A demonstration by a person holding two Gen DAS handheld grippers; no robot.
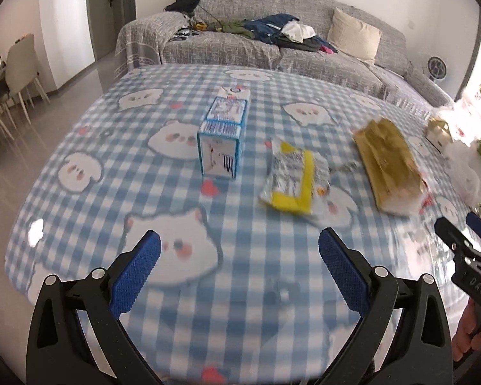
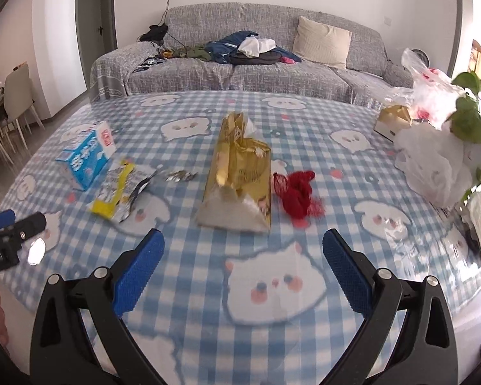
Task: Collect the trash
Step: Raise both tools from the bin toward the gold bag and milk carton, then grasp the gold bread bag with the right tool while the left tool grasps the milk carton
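Nearby, white plastic bag (image 2: 433, 166) (contents unclear) slumps.

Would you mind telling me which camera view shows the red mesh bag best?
The right wrist view: the red mesh bag lies in plain sight beside the gold bag. In the left wrist view the gold bag hides nearly all of it.
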